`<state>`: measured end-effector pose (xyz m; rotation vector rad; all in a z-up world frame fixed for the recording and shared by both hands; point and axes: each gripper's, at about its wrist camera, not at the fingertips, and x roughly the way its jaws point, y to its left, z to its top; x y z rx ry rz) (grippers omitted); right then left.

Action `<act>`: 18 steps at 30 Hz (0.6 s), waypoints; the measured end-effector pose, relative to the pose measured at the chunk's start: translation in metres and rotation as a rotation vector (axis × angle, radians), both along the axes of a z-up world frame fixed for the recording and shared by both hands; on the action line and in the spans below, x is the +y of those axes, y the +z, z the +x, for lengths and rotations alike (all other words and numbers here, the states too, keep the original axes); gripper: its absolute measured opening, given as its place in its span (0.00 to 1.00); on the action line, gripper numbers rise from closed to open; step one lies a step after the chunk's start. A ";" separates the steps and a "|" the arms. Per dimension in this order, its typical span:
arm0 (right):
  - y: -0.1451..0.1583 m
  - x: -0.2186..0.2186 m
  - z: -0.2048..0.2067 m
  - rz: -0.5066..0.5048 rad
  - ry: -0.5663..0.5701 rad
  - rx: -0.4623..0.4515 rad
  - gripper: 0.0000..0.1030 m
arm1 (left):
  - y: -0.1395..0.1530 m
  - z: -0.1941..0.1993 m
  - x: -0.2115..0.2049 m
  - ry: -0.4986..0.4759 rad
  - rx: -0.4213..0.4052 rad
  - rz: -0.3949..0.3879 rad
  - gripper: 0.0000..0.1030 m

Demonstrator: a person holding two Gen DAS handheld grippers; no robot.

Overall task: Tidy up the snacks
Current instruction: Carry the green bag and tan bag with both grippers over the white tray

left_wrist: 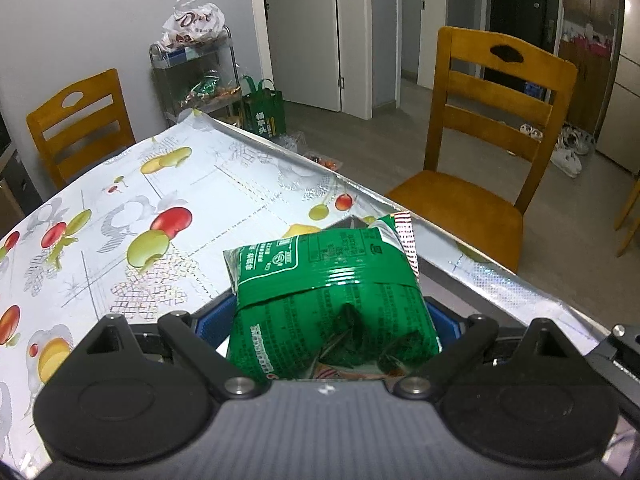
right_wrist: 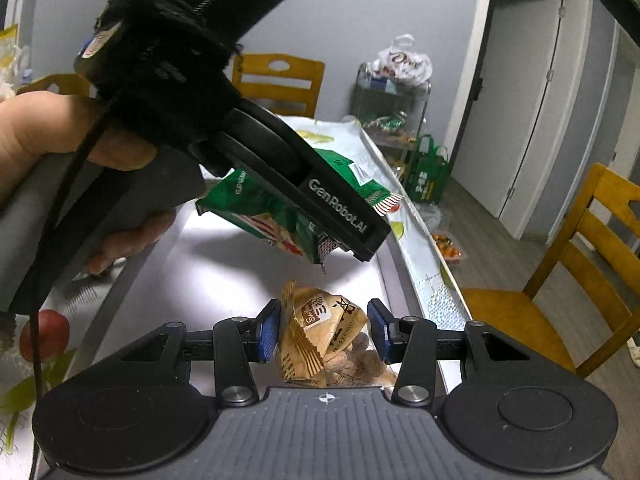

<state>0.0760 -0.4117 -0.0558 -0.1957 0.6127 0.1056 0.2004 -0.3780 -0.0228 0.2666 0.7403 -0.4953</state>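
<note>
Left hand-held gripper (left_wrist: 332,320) clamps the soft green bag (left_wrist: 332,292); right hand-held gripper (right_wrist: 324,330) pinches the crinkly brown packet (right_wrist: 324,336) at twelve o'clock.

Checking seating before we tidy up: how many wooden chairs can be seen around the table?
2. One honey-coloured slatted wooden chair stands at the table's far end by the grey wall; the other stands along the table's right side. More may be hidden outside the views.
</note>
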 end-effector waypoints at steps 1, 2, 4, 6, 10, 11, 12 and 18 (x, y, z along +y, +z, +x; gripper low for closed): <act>-0.001 0.001 0.001 -0.007 0.000 0.002 0.46 | -0.002 0.001 -0.001 -0.002 0.000 0.003 0.93; -0.001 0.002 0.002 -0.011 -0.001 0.004 0.46 | -0.003 0.003 -0.002 -0.002 -0.001 0.005 0.94; -0.002 0.004 0.004 -0.013 -0.002 0.007 0.46 | -0.005 0.003 -0.003 -0.008 -0.005 0.008 0.94; -0.002 0.006 0.004 -0.020 -0.003 0.006 0.46 | -0.008 0.004 -0.004 -0.017 -0.004 0.017 0.94; -0.003 0.009 0.005 -0.022 -0.004 0.005 0.47 | -0.012 0.003 -0.006 -0.030 -0.001 0.033 0.95; -0.004 0.007 0.004 -0.020 -0.003 0.004 0.47 | -0.013 0.004 -0.006 -0.032 0.004 0.034 0.95; -0.004 0.007 0.004 -0.020 -0.004 0.003 0.47 | -0.014 0.004 -0.005 -0.032 0.007 0.034 0.95; -0.001 0.000 0.001 -0.005 -0.011 -0.005 0.47 | -0.014 0.004 -0.002 -0.030 0.012 0.023 0.96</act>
